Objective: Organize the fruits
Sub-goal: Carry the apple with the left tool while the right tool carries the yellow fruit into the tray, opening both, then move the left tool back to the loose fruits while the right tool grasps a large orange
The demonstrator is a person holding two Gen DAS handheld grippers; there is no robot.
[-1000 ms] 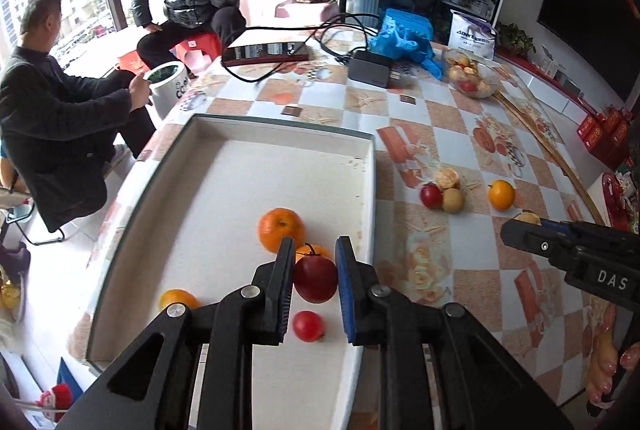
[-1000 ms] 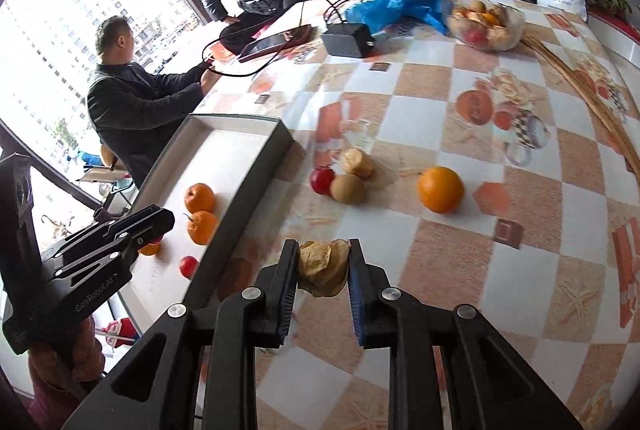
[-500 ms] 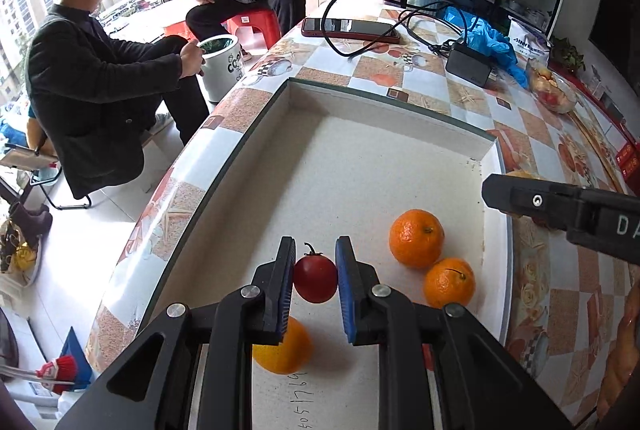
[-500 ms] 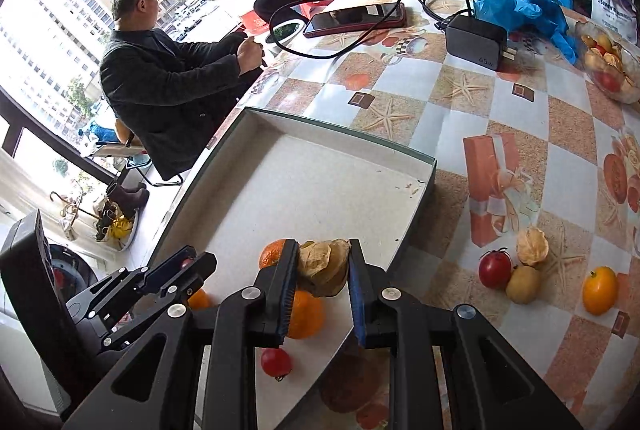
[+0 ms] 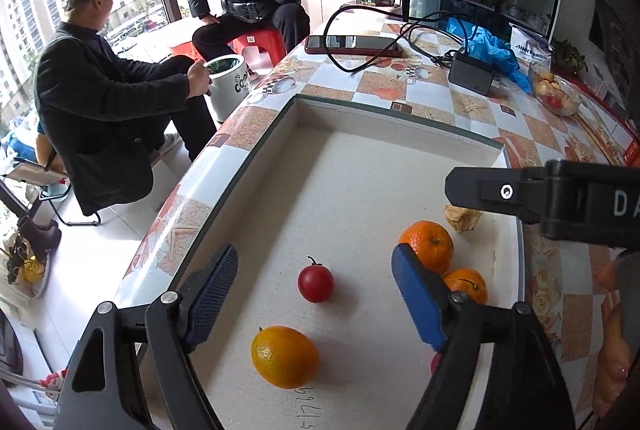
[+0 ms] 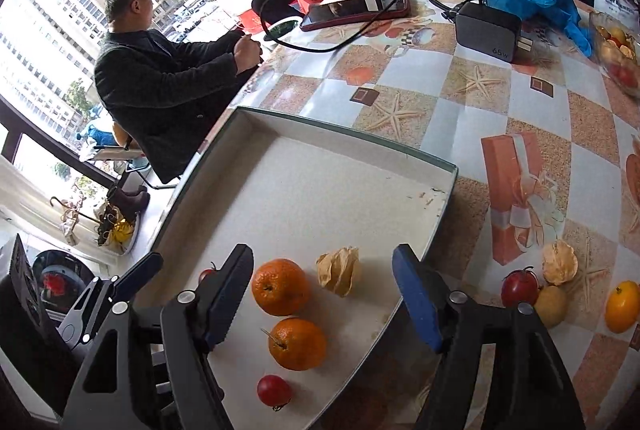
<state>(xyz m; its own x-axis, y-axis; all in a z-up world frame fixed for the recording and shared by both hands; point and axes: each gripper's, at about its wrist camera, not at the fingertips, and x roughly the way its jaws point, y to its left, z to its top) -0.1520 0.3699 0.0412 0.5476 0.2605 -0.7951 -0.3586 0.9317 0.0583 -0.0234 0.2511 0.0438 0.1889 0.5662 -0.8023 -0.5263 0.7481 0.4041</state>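
A white tray (image 5: 360,133) holds several fruits. My left gripper (image 5: 314,304) has its jaws opening wide over a small red tomato (image 5: 315,283) that rests free on the tray floor. A yellow-orange citrus (image 5: 285,356) lies nearer, and two oranges (image 5: 428,244) sit to the right. My right gripper (image 6: 324,304) is opening too, above a papery husked fruit (image 6: 339,270) lying loose on the tray (image 6: 344,133) beside an orange (image 6: 280,286). A second orange (image 6: 297,343) and a small tomato (image 6: 274,391) lie closer. The right gripper's finger (image 5: 500,191) crosses the left view.
On the patterned tablecloth right of the tray lie a red fruit (image 6: 520,288), a husked fruit (image 6: 560,262), a tan fruit (image 6: 552,306) and a yellow one (image 6: 622,306). A phone (image 5: 352,45), charger (image 5: 470,71), blue bag (image 5: 492,49) and glass bowl (image 5: 556,95) sit farther back. Two people sit beyond the table edge.
Both grippers opened. The left one let go of the red tomato, the right one let go of the husked fruit; both fruits now rest on the tray floor.
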